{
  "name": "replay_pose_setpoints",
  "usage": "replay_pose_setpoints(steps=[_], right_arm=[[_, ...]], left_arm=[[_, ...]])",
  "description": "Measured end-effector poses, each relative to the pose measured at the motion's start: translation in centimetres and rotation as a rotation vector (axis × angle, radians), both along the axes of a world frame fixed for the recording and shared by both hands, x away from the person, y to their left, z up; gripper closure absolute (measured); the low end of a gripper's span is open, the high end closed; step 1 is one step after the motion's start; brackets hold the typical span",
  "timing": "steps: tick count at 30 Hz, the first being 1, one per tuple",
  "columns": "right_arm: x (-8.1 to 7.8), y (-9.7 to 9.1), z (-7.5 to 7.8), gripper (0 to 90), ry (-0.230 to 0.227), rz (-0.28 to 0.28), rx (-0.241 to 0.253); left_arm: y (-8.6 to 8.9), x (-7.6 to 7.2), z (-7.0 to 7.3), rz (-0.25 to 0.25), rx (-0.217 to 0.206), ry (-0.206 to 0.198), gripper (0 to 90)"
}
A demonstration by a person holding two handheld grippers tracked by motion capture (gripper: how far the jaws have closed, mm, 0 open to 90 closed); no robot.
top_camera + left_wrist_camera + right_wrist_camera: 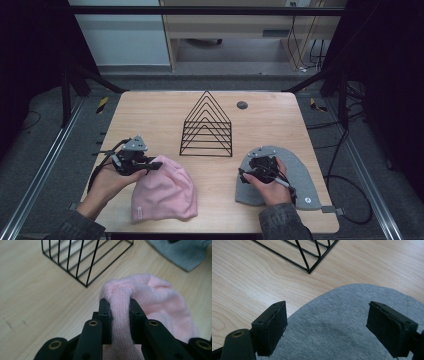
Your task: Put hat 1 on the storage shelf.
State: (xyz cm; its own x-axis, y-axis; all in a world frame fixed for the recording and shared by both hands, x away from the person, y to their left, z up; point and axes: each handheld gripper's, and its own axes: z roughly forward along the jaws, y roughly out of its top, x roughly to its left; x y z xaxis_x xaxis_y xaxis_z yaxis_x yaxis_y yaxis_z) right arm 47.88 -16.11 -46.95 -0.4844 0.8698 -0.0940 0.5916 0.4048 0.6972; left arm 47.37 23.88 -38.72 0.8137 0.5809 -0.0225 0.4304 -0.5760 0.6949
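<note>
a light wooden surface [150, 107] seen from above, with a person's two forearms coming in from the bottom edge of the frame. in the lower left of the high view, the left hand [107, 180] holds the left claw [152, 164], which is clamped on a fold at the top of a pink knit hat [165, 192]. the hat lies flat on the surface in the lower middle of the frame, its brim toward the bottom edge. in the left gripper view, the pinched pink knit bulges up between the two black jaws at the centre, with the rest of the hat spreading to the right.

in the lower right of the high view, the right hand [270, 187] holds the right claw [257, 162] over a grey hat [300, 172] that lies flat on the surface. in the right gripper view the jaws stand wide apart at the left and right of the frame, with grey fabric between them and nothing gripped.

a black wire rack [207, 125] shaped like a row of triangles stands in the middle of the high view, between and above the two hats. a small dark round disc [242, 105] sits on the surface to the upper right of the rack.
</note>
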Motion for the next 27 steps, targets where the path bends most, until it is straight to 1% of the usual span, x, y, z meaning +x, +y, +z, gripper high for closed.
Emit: replay_pose_setpoints(steps=[1,2,3,4,5,7,8,9,11,12,13,14,15,16,17,18,20,22,23,25,26,27], right_arm=[[-0.1,0.0,0.1,18.2,0.000,0.002,0.007],[-0.1,0.0,0.1,18.3,-0.004,0.002,0.011],[-0.1,0.0,0.1,18.3,-0.004,0.002,0.011],[-0.2,0.1,0.2,18.5,-0.014,0.011,0.023],[-0.2,0.1,0.3,18.7,-0.020,0.016,0.031],[-0.3,0.3,0.5,19.9,-0.032,0.025,0.057],[-0.3,0.3,0.5,19.9,-0.032,0.025,0.057],[-0.4,0.4,0.7,21.0,-0.036,0.032,0.067],[-0.5,0.9,1.1,24.7,-0.058,0.057,0.090],[-0.6,1.3,1.4,25.3,-0.070,0.069,0.105],[-0.7,1.7,1.8,26.4,-0.089,0.086,0.110],[-0.9,2.6,2.7,30.2,-0.124,0.111,0.132],[-1.0,3.2,3.3,32.7,-0.138,0.129,0.144],[-1.0,3.2,3.3,32.7,-0.138,0.129,0.144],[-1.4,4.5,4.4,38.6,-0.171,0.177,0.162],[-1.4,4.5,4.4,38.6,-0.171,0.177,0.162],[-1.8,6.1,5.4,44.3,-0.187,0.231,0.180],[-2.2,7.8,6.1,47.6,-0.199,0.284,0.181],[-2.5,9.5,6.6,50.3,-0.204,0.333,0.200],[-2.5,11.0,7.1,51.2,-0.206,0.364,0.216],[-2.3,11.6,7.4,53.0,-0.205,0.372,0.229],[-2.1,12.1,7.7,54.8,-0.205,0.381,0.238]], left_arm=[[-0.3,-0.7,1.5,-0.006,-0.001,-0.038,76.2],[-0.3,-0.7,1.5,-0.006,-0.001,-0.038,76.3],[-0.5,-0.9,2.3,-0.010,-0.002,-0.053,76.3],[-0.7,-1.1,2.9,-0.011,0.000,-0.069,76.4],[-0.9,-1.3,4.1,-0.008,0.002,-0.095,76.5],[-1.1,-1.1,5.0,0.002,0.010,-0.114,76.5],[-1.1,-1.1,5.0,0.002,0.010,-0.114,76.5],[-1.1,-1.0,5.5,0.010,0.010,-0.126,76.5],[-1.1,-0.6,6.4,0.027,0.007,-0.150,76.5],[-1.2,-0.5,7.0,0.035,0.003,-0.162,76.5],[-1.2,-0.3,7.5,0.040,-0.002,-0.173,76.5],[-1.2,0.0,8.1,0.047,-0.006,-0.188,76.4],[-1.1,0.5,9.3,0.063,-0.006,-0.214,76.4],[-1.1,0.5,9.3,0.063,-0.006,-0.214,76.3],[-1.1,0.8,9.8,0.069,-0.001,-0.225,76.3],[-1.1,1.1,10.4,0.077,-0.004,-0.236,76.3],[-1.1,1.6,11.4,0.089,-0.017,-0.246,76.3],[-1.2,1.9,12.3,0.101,-0.016,-0.262,76.3],[-1.3,2.1,12.7,0.104,-0.020,-0.266,76.3],[-1.5,2.2,13.7,0.105,-0.026,-0.278,76.3],[-1.5,2.2,13.7,0.105,-0.026,-0.278,76.2],[-1.7,2.2,14.2,0.100,-0.022,-0.281,76.2]])
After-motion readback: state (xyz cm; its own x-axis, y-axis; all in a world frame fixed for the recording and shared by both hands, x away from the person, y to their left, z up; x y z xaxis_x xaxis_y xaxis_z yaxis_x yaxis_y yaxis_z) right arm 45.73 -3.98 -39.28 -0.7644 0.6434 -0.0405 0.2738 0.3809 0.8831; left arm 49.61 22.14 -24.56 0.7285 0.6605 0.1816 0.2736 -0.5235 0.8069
